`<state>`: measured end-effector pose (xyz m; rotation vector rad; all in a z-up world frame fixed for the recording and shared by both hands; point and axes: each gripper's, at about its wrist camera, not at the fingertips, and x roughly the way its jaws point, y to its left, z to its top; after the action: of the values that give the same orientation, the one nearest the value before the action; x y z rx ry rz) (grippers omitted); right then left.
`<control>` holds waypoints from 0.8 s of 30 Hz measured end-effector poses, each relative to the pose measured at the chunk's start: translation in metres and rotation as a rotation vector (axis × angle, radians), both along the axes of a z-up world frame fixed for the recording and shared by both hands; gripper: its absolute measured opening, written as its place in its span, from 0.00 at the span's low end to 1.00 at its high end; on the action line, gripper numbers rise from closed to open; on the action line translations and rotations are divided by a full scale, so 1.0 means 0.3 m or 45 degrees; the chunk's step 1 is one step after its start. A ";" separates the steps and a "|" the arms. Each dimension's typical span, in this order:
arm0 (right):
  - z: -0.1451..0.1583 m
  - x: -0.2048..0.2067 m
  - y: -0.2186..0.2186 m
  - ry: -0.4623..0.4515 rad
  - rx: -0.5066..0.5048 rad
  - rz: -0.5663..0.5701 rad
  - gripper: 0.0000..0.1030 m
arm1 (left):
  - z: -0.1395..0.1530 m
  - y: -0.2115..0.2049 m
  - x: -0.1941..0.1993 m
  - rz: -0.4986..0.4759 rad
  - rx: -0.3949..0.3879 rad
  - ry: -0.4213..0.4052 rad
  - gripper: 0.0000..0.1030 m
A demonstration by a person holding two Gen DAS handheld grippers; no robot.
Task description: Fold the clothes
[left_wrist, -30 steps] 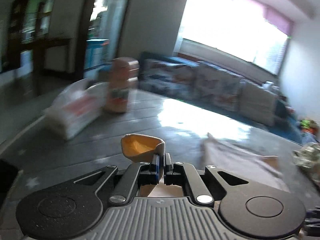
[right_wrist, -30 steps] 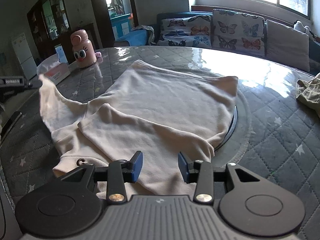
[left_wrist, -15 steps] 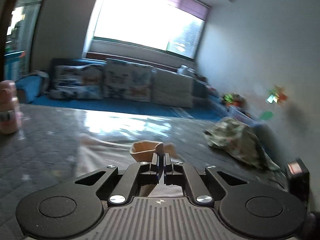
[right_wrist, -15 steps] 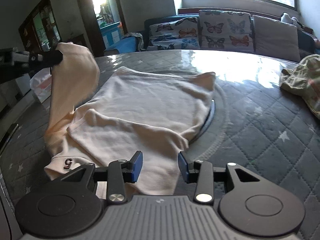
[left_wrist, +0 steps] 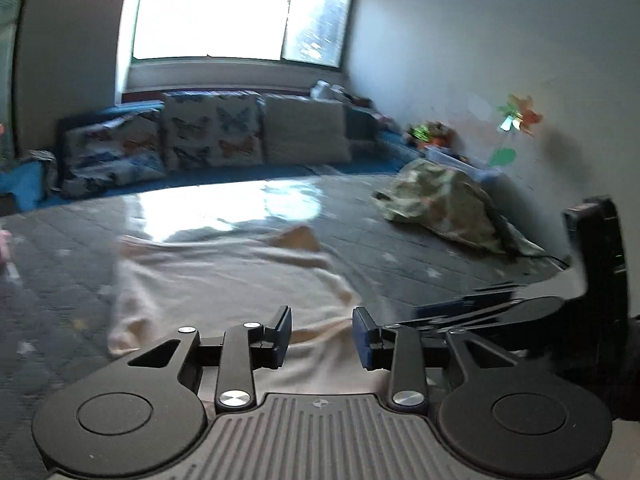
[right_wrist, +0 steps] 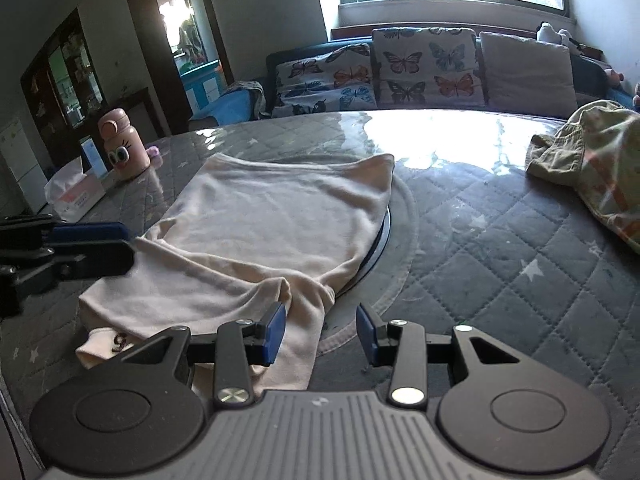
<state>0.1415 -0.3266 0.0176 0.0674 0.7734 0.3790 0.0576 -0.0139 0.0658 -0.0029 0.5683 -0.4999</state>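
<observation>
A cream shirt [right_wrist: 264, 232] lies spread on the grey quilted round table [right_wrist: 500, 264], with a sleeve folded across its near part. It also shows in the left wrist view [left_wrist: 224, 280]. My left gripper [left_wrist: 322, 336] is open and empty just above the shirt's near edge; it also shows from the side in the right wrist view [right_wrist: 108, 246] at the shirt's left edge. My right gripper [right_wrist: 322, 334] is open and empty over the shirt's near right corner. It shows at the right of the left wrist view [left_wrist: 452, 304].
A crumpled camouflage garment [right_wrist: 592, 160] lies at the table's right, also in the left wrist view [left_wrist: 444, 204]. A pink bottle [right_wrist: 122, 144] and a tissue box [right_wrist: 74, 196] stand at the left. A cushioned sofa [right_wrist: 420, 68] lies behind the table.
My left gripper carried the sleeve rightwards over the shirt, then opened and let it go. The sleeve now lies folded across the shirt. My right gripper stayed open.
</observation>
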 end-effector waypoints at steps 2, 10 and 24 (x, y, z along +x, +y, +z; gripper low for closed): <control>0.007 -0.002 0.012 -0.009 0.011 0.015 0.38 | -0.010 0.062 -0.004 0.069 0.016 0.000 0.35; 0.001 0.007 0.123 -0.012 0.016 0.119 0.36 | -0.159 0.273 -0.006 0.286 0.148 0.144 0.29; -0.029 0.023 0.210 0.030 -0.061 0.209 0.35 | -0.157 0.298 0.044 0.300 0.166 0.132 0.24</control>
<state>0.1484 -0.2636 0.0089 -0.0367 0.8133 0.5157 0.0709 0.0754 0.0188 0.0278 0.6919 -0.2338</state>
